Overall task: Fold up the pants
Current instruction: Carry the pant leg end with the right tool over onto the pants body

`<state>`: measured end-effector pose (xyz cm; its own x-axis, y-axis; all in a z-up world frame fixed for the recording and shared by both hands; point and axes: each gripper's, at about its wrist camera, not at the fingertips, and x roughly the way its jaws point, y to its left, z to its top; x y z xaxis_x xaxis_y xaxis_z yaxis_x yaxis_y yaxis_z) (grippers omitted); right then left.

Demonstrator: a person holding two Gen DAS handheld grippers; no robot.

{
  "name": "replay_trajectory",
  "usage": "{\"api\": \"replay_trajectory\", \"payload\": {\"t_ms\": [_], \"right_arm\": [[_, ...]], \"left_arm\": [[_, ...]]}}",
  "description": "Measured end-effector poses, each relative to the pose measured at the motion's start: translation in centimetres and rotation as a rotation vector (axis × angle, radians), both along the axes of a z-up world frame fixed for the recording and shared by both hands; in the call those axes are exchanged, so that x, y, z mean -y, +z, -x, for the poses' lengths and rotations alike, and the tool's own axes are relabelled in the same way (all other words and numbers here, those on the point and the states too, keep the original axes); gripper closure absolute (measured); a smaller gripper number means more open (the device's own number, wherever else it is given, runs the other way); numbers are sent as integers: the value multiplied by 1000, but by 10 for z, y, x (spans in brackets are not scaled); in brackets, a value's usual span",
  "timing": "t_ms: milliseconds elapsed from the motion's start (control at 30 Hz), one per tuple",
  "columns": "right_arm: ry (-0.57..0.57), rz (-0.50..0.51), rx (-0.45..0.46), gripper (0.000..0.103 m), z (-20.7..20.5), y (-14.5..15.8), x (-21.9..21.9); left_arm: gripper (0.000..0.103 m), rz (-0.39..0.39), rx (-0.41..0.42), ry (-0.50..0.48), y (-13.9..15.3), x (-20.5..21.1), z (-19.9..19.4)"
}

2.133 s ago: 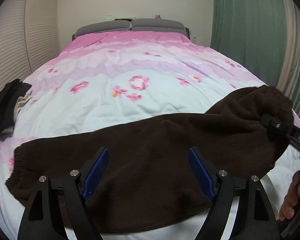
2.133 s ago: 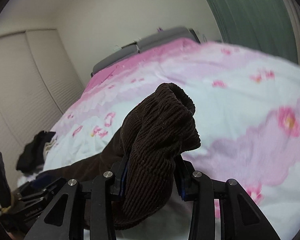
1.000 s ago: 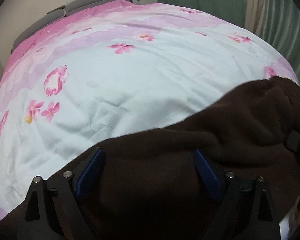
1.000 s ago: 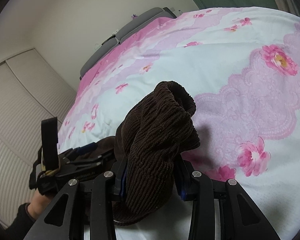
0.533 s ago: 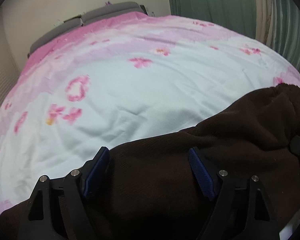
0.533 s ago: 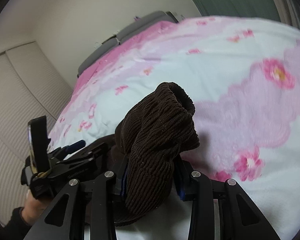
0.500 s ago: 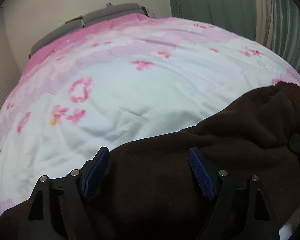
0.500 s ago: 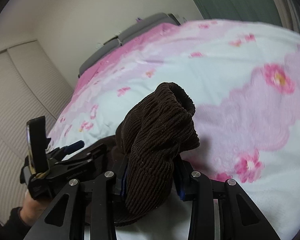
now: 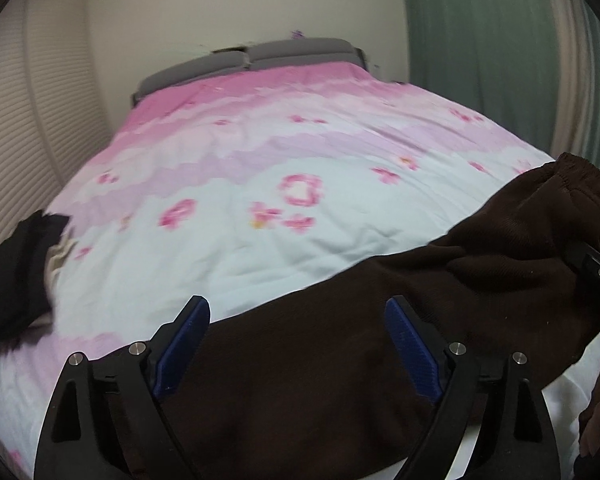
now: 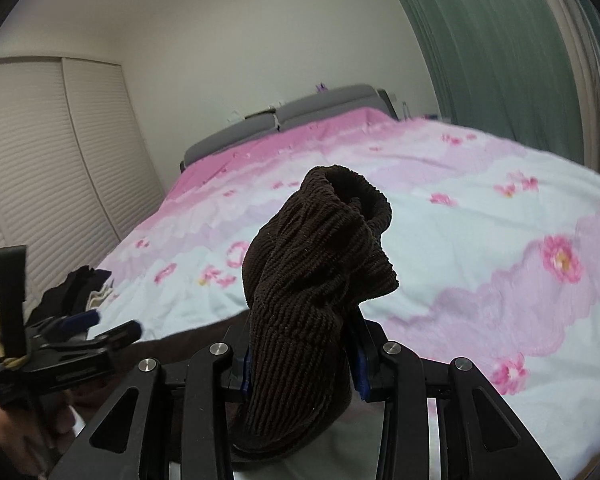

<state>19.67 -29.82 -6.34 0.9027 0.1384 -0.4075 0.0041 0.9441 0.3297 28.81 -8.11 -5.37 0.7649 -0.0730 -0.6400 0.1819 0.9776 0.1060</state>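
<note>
Since the earlier frame both grippers have risen. The dark brown corduroy pants [image 9: 340, 360] lie low in the frame on the pink flowered bedcover [image 9: 260, 184]. The right gripper [image 10: 300, 364] clenches their bunched waistband; the left gripper [image 9: 296, 344] is opening, the cloth between its pads unpinched. The fabric looks soft and limp, so I would take it at the hem.

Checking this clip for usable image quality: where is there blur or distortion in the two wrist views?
Left wrist view: flowers on the duvet smear with motion blur, fisheye bows the closet doors, corners vignetted. Right wrist view: brown pants between the fingers stay sharp, curtain streaks, left gripper is soft.
</note>
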Motion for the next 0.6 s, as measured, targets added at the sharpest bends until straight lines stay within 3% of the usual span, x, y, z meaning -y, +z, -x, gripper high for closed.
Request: {"api": "replay_trajectory", "payload": {"t_ms": [333, 600], "right_arm": [[87, 106, 103, 65, 3, 25, -96], [254, 253, 137, 65, -3, 12, -202]], "left_arm": [[12, 49, 17, 127, 10, -81, 41], [11, 76, 25, 240, 8, -147, 64]]}}
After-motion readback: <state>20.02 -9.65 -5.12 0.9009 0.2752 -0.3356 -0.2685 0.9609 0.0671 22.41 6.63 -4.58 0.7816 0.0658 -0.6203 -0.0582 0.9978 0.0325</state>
